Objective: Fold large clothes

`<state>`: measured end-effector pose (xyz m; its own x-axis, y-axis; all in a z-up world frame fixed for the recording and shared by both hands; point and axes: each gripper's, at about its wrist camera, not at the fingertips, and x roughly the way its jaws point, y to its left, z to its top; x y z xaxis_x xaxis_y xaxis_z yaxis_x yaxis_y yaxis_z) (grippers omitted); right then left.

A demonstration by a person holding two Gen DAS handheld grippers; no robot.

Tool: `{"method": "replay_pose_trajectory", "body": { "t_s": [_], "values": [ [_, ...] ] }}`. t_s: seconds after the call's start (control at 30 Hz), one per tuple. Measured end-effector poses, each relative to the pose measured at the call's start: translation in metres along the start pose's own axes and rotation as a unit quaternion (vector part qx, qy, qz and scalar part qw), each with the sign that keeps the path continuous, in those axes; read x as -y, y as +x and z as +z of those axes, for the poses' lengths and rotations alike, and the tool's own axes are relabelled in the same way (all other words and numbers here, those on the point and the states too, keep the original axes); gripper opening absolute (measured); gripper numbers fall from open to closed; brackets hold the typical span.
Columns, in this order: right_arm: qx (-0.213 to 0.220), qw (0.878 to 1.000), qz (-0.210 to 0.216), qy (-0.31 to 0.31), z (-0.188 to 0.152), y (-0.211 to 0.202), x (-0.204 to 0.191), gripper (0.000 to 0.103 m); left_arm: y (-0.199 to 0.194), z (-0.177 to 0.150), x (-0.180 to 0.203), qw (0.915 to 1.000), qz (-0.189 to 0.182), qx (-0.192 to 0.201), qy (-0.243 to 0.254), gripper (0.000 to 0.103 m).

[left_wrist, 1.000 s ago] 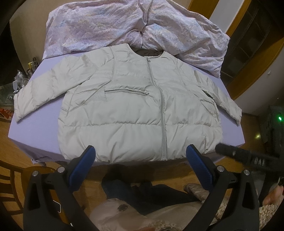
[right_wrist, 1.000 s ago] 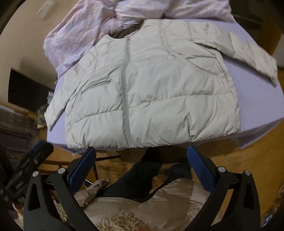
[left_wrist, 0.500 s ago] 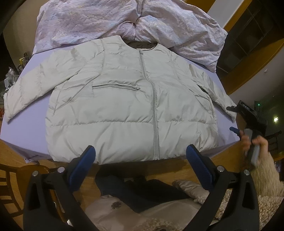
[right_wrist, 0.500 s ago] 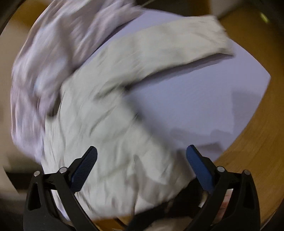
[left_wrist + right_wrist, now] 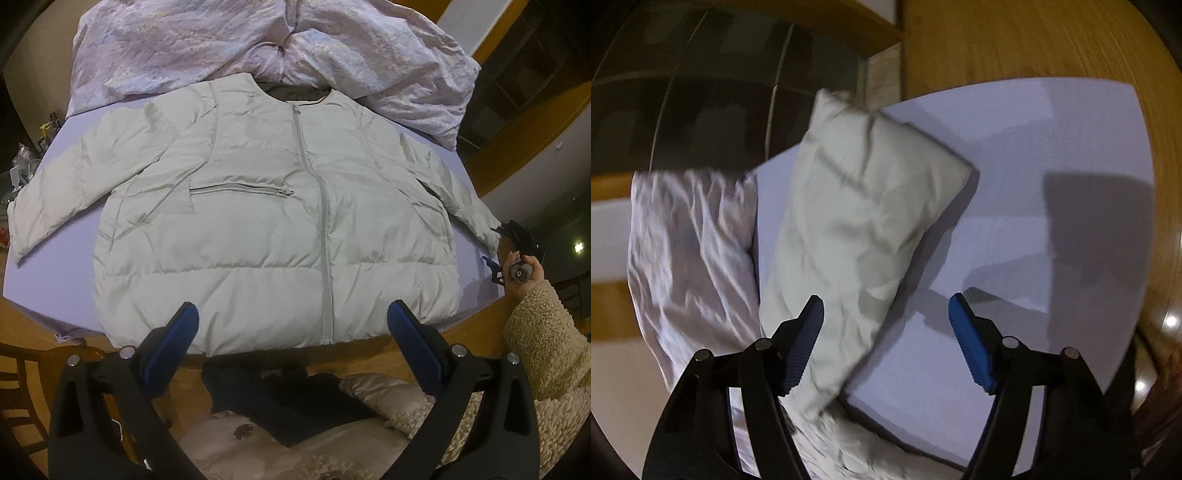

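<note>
A pale grey puffer jacket (image 5: 266, 221) lies zipped and face up on the lavender table cover (image 5: 48, 280), both sleeves spread out. My left gripper (image 5: 291, 325) hovers open over the near hem, nothing between its blue pads. In the left wrist view, a hand in a fleece sleeve holds my right gripper (image 5: 498, 247) at the right sleeve's cuff. In the right wrist view the right sleeve (image 5: 864, 221) runs away from my right gripper (image 5: 886, 314). Its jaws are closing, with the sleeve's edge between them by the left pad (image 5: 807, 339); the pads do not press on it.
A crumpled floral duvet (image 5: 258, 40) is heaped at the table's far side, touching the jacket's collar. A wooden chair (image 5: 22, 369) stands at the near left. The person's lap, with dark and beige clothing (image 5: 295, 424), is below the table's near edge. Wooden floor lies around.
My right gripper swung from the near hem out to the right sleeve's cuff, rolling as it went, and its jaws narrowed. My left gripper shifted slightly and stays open.
</note>
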<state>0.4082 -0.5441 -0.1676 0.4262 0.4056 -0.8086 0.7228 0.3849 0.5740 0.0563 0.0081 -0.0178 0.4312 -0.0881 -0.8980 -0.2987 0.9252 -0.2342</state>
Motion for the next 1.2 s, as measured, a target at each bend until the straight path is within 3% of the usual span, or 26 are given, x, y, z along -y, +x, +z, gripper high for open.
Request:
{"method": "replay_pose_trajectory", "body": {
  "t_s": [0.17,0.27,0.33,0.43,0.53,0.73,0.8,1.0,1.2],
  "values": [
    [0.025,0.999,0.018,0.02,0.013,0.001,0.005,0.063,0.0,0.007,-0.008,0.9998,0.01,0.007,-0.014,0.101],
    [0.029,0.999,0.019,0.026,0.02,0.006,0.008,0.051,-0.001,0.011,-0.012,0.9995,0.02,0.014,-0.022,0.101],
    [0.032,0.999,0.016,0.033,0.021,0.01,0.01,0.036,-0.001,0.014,-0.016,0.999,0.03,0.02,-0.025,0.101],
    [0.044,0.999,0.006,0.032,0.021,0.013,0.007,0.027,-0.003,0.018,-0.023,0.9976,0.05,0.034,-0.034,0.101],
    [0.067,0.998,-0.01,-0.017,0.017,0.01,-0.015,0.015,-0.005,0.022,-0.035,0.9952,0.072,0.048,-0.045,0.101],
    [0.098,0.985,0.007,-0.139,-0.002,-0.005,-0.091,0.01,-0.004,0.031,-0.063,0.9911,0.09,0.061,-0.077,0.101],
    [0.094,0.979,0.023,-0.181,-0.015,-0.007,-0.119,0.009,-0.002,0.034,-0.074,0.9901,0.083,0.067,-0.091,0.101],
    [0.068,0.937,0.068,-0.337,-0.095,0.0,-0.212,0.009,0.006,0.041,-0.1,0.9872,0.079,0.071,-0.119,0.101],
    [-0.013,0.892,0.108,-0.438,-0.199,0.037,-0.27,0.009,0.015,0.042,-0.141,0.9809,0.074,0.049,-0.173,0.101]
  ]
}}
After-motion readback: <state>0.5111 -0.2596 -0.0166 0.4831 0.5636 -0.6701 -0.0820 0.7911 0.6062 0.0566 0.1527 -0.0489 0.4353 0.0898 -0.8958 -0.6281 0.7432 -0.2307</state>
